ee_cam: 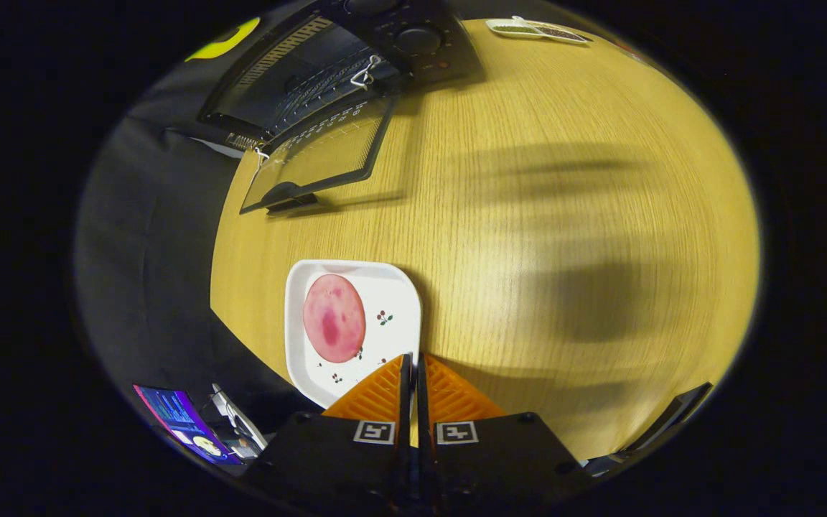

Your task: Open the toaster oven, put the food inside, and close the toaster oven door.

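Wood-grain worktop (pixel 528 215) took up most of the scene, with soft shadows across its middle and dark booth cloth dropping away at its near-left edge. Toaster oven (pixel 327 72) stood at the far-left corner of the worktop, black, knobs on its right side. Oven door (pixel 320 158) hung fully open, glass panel folded down toward the worktop, handle at its near edge, wire rack visible inside. White square plate (pixel 392 294) sat near the worktop's front-left edge, well apart from the oven, small cherry prints on it. Round pink slice of meat (pixel 334 318) lay flat on the plate's left half. Hand-held gripper (pixel 411 359) sat just at the plate's near-right corner, fingers pressed together with barely a slit between them, nothing held. Fingertips overlapped the plate's rim in view; contact couldn't be told. Meat was ahead and left of the fingers, not between them. Small flat packet (pixel 535 30) lay at the far edge of the worktop, right of the oven. Lit screen (pixel 180 416) showed below the worktop's edge on the left.
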Demonstrator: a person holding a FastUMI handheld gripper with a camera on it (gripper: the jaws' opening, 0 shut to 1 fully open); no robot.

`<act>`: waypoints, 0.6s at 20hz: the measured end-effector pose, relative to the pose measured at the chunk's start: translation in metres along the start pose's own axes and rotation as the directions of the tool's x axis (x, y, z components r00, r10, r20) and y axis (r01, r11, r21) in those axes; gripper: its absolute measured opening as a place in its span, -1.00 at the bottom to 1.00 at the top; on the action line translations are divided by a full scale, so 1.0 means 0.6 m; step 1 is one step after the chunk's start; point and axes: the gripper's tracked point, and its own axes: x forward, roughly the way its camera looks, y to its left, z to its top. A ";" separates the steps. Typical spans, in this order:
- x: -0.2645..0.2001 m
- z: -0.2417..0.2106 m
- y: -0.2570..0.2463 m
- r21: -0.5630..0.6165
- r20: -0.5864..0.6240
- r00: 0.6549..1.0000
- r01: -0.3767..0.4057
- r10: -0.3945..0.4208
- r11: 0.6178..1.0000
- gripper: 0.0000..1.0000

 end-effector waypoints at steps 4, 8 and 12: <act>0.001 -0.002 0.002 0.060 0.013 0.999 -0.035 0.034 0.998 -0.96; 0.001 -0.011 0.017 0.142 0.013 0.995 -0.100 0.099 0.985 -0.96; -0.004 -0.017 0.030 0.168 0.033 0.992 -0.125 0.121 0.978 -0.96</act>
